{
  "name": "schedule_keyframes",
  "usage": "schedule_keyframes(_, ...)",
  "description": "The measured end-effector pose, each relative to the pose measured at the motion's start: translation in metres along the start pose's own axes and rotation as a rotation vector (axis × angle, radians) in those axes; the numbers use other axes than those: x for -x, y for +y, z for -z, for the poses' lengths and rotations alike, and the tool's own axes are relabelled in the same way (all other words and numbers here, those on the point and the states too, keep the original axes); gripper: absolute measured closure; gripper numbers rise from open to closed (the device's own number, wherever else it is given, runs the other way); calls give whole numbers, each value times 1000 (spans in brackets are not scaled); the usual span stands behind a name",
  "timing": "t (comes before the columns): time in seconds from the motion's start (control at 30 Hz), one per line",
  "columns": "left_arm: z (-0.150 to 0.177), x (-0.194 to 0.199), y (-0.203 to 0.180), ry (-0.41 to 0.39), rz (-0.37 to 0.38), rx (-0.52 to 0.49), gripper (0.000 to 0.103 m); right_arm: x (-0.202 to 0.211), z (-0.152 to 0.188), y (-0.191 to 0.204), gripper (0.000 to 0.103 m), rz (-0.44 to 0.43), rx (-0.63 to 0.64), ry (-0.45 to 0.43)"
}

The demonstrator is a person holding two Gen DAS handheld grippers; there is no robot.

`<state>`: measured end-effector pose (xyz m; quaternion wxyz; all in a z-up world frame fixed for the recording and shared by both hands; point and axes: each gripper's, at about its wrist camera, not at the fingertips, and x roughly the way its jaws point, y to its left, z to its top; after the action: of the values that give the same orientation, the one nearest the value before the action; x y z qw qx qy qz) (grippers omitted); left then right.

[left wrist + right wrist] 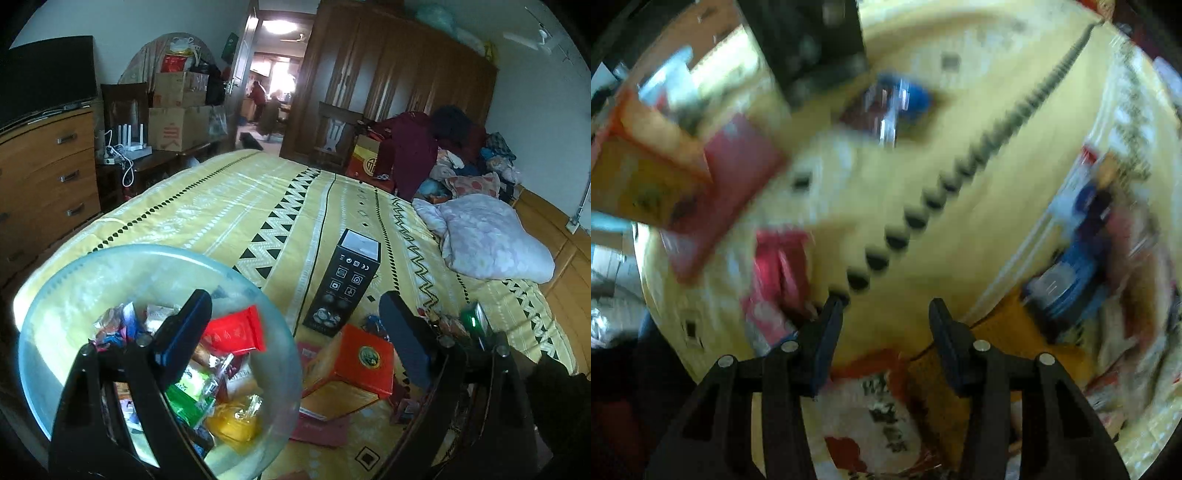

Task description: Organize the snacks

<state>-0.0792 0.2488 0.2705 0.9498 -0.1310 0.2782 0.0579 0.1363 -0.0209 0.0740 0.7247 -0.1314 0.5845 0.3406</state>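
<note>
Spreading across most of the left wrist view: a bed [229, 206] under a yellow patterned cover, running from lower left to the right edge. Filling the lower left of that frame: a clear glass bowl [74, 295] holding wrapped snacks, among them a red packet [236, 332], a green packet [188, 398] and a yellow wrapped piece [232, 421]. Standing upright at centre, just right of the bowl: a tall black box [345, 280]. Lying tilted below it, at lower centre: a red and orange box [354, 365] resting on flat red packets. Hovering over bowl and box: left gripper [295, 332], jaws spread wide and pinching nothing, one finger above the bowl's contents, the other to the right of the red box.

Blurring heavily in the right wrist view: the same yellow cover, with loose snacks scattered around the frame's edges. Showing at upper centre: a blue packet [905, 99]; at right: a blue-lidded item [1067, 280]; at lower centre: a red and white packet [871, 417] just beneath the right gripper [886, 310]. Jaws there standing apart, holding nothing.
</note>
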Motion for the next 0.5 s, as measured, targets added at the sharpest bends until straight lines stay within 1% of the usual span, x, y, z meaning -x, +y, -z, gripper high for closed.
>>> schedule_keyframes(0.03,1,-1,0,1,0,2,10,3,-11,-4,50,4,-17,-40)
schedule_keyframes(0.07,1,-2,0,3,0,5,10,3,-31,-8,50,18,-41,-94)
schedule_keyframes(0.13,2,-7,-3,23,7,8,10,-9,-63,-14,50,28,-90,-143)
schedule_keyframes(0.2,6,-9,-7,32,14,-8,10,-29,-94,-16,50,17,-122,-160)
schedule_keyframes(0.27,10,-11,-14,45,13,-40,10,-52,-113,-16,50,9,-140,-160)
schedule_keyframes(0.33,14,-9,-17,47,20,-54,10,-64,-119,-16,48,17,-160,-165)
schedule_keyframes(0.4,16,-6,-17,51,30,-49,10,-67,-112,-14,48,-1,-177,-157)
schedule_keyframes(0.47,17,-3,-17,51,38,-39,10,-65,-96,-8,48,-63,-147,-106)
schedule_keyframes(0.5,18,-2,-18,51,41,-35,10,-63,-86,0,48,-75,-118,-80)
